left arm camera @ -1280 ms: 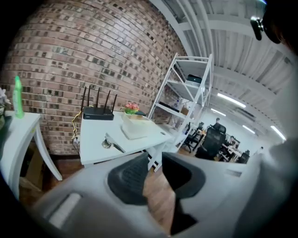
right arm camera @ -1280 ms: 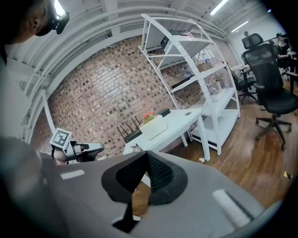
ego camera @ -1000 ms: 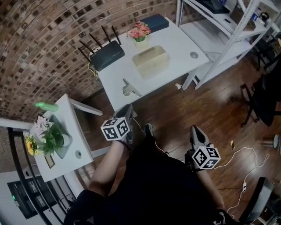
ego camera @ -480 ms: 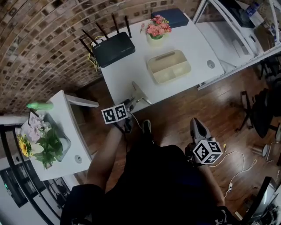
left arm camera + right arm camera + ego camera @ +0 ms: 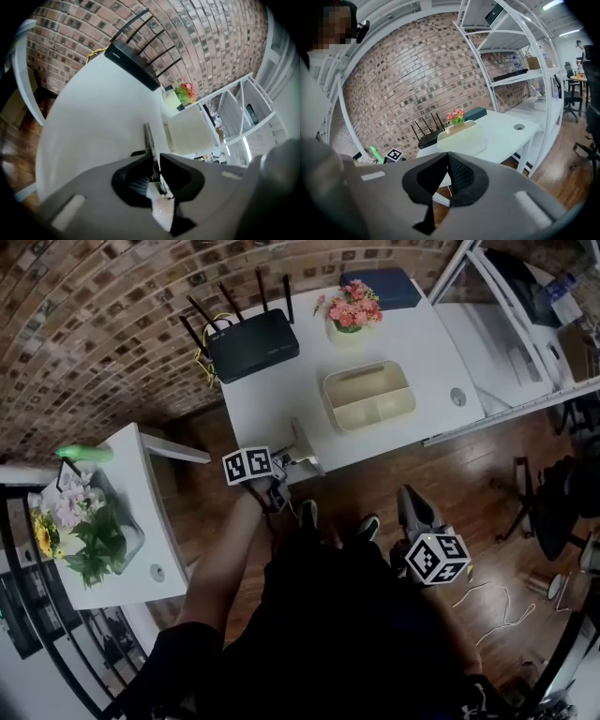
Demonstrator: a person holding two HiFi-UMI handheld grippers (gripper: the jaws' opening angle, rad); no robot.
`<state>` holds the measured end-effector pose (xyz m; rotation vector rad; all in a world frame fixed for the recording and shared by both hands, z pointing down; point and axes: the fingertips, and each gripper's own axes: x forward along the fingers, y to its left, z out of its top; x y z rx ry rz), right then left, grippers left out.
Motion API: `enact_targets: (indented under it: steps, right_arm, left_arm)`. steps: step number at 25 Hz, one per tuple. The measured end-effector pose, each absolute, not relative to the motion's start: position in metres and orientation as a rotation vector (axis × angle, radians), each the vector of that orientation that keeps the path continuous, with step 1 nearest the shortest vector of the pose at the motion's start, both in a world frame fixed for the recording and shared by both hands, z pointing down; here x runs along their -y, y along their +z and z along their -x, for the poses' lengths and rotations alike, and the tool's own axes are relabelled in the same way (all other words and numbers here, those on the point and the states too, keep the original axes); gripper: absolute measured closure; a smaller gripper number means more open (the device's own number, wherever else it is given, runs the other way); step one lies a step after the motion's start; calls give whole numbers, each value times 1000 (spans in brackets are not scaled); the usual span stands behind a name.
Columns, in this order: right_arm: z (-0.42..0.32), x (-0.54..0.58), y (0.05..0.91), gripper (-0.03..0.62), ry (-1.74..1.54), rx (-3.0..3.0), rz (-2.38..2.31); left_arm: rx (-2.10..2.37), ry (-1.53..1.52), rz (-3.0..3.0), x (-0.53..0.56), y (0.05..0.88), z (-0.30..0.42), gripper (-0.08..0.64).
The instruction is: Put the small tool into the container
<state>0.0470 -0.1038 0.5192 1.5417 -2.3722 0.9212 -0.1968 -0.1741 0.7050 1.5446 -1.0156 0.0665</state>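
Note:
The small tool (image 5: 306,446), a slim grey metal piece, lies at the near edge of the white table (image 5: 281,395). My left gripper (image 5: 280,465) reaches it from the front; its jaws are closing, with the tool's near end (image 5: 149,138) pinched between the pads. In the left gripper view the gripper (image 5: 156,161) points along the tool toward the cream container (image 5: 190,133). The two-compartment container (image 5: 412,395) stands further right on the table. My right gripper (image 5: 411,496) hangs low over the wooden floor, shut (image 5: 447,155) and holding nothing.
A black router (image 5: 251,338), a flower pot (image 5: 352,313) and a dark blue box (image 5: 380,285) stand at the table's back. A small side table with plants (image 5: 155,521) is at left, white shelving (image 5: 525,324) at right. A cable (image 5: 497,601) lies on the floor.
My left gripper has moved forward from over the floor to the table's near edge and now has the tool's end between its jaws. The right gripper has barely moved.

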Motion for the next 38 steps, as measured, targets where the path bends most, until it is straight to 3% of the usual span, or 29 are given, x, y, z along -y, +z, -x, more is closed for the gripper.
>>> enact_targets:
  steps: [12, 24, 31, 38]
  right_arm:
    - [-98, 122, 517, 584, 969, 2461, -1520]
    - [-110, 137, 517, 584, 961, 2475, -1517]
    - [-109, 146, 511, 583, 934, 2483, -1530]
    - [-118, 143, 511, 584, 938, 2465, -1569]
  left_arm:
    - [1265, 21, -1617, 173, 669, 194, 535]
    - [1465, -125, -1879, 194, 540, 205, 535]
    - [1469, -210, -2089, 218, 459, 178, 535]
    - [1441, -127, -2223, 236, 445, 141, 535]
